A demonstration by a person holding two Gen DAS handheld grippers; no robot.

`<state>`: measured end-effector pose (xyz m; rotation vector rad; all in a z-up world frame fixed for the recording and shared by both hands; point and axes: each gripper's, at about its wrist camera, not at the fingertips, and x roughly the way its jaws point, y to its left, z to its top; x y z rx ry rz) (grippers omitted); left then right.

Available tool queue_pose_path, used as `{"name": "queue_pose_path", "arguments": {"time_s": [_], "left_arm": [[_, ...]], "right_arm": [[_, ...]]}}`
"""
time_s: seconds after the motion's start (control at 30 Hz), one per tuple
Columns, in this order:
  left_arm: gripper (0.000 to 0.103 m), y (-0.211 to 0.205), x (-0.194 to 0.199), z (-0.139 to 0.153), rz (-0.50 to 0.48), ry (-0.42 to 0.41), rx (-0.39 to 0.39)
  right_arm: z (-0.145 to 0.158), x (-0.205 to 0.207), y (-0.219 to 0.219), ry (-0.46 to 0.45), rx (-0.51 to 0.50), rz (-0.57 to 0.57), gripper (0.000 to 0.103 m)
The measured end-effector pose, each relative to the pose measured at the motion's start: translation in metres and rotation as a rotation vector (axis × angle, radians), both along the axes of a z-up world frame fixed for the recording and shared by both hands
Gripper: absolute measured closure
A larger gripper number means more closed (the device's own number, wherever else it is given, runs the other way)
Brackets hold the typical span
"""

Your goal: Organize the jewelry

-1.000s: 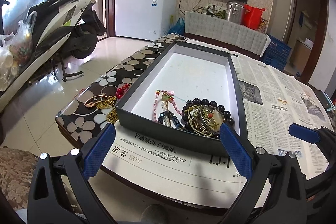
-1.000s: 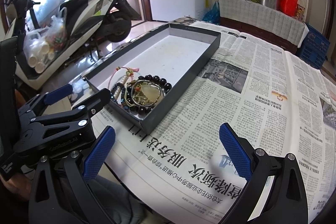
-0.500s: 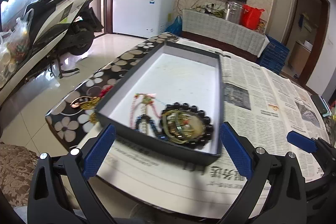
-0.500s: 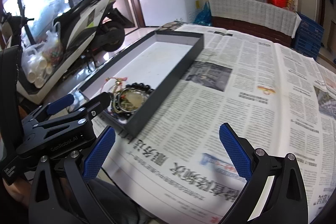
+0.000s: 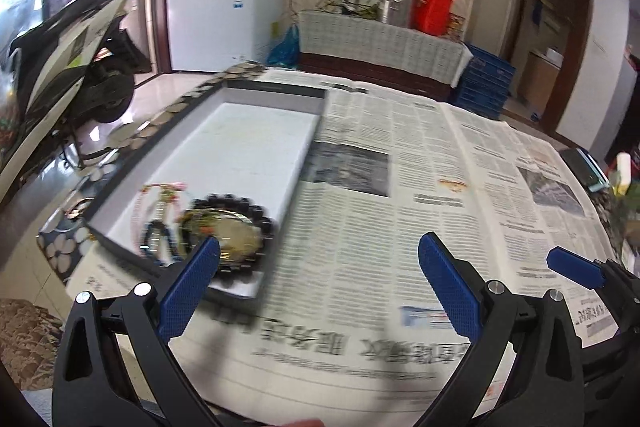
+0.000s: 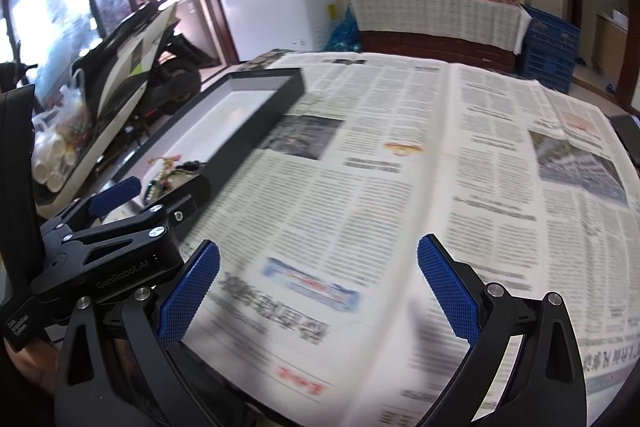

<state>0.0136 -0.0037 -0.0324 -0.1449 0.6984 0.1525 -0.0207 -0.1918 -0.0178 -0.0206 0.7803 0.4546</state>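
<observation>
Lying heaped in the grey tray (image 5: 256, 147) — blurred bead bracelets (image 5: 224, 223); both grippers (image 5: 318, 267) (image 6: 318, 269) spread, empty.

The table (image 5: 60, 247) wears a dark cloth with pale flowers, bare only along its nine-o'clock edge. Newspaper (image 5: 400, 187) covers nearly all the rest, spread open with its centre fold running toward twelve o'clock. A shallow dark tray (image 5: 256, 91) with a white floor sits on the paper at ten o'clock (blurred here). A dark flat object (image 5: 582, 167) lies at three o'clock, by the paper's edge.
</observation>
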Motion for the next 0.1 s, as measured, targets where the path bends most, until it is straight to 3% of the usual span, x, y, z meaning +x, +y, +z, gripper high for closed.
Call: {"name": "queue_pose_path", "arguments": {"time_s": [0.1], "left_arm": [[0.005,-0.019,0.005,-0.001,-0.040,0.006,0.006]], "right_arm": [[0.000,0.001,-0.019,0.000,-0.010,-0.031,0.003]]}}
